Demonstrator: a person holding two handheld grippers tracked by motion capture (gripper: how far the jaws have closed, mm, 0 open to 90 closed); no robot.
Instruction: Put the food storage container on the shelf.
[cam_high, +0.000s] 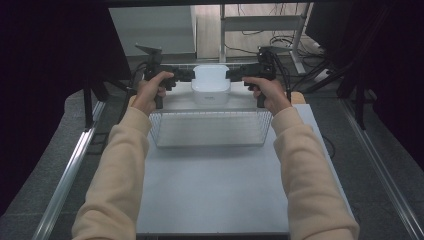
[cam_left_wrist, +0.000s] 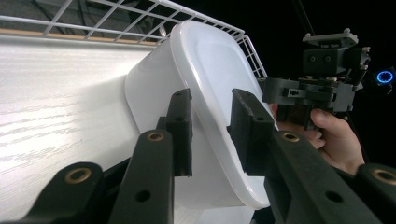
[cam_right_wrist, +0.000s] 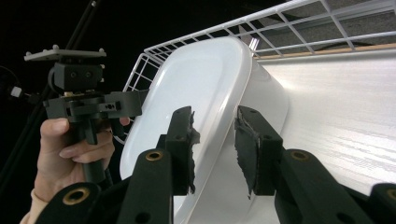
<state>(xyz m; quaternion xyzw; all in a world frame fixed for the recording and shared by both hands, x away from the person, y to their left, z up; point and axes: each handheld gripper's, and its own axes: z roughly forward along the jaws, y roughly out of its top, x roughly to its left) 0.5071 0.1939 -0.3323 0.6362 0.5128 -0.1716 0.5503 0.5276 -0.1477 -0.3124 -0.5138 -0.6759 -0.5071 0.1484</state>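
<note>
The left tongs (cam_high: 186, 75) straddle the left rim of the white lidded tub (cam_high: 211, 85), pads released and not pressing. The tub sits at the far end of the wire basket (cam_high: 210, 129) on the tabletop (cam_high: 215, 190). The right tongs (cam_high: 235, 75) straddle its right rim, likewise released.

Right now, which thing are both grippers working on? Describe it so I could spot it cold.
Start at the white tabletop, then the white wire basket across its far half. Just past the basket sits a white plastic tub with a rounded lid, solid and opaque unlike the mesh, its lid rim between each gripper's jaws.
</note>
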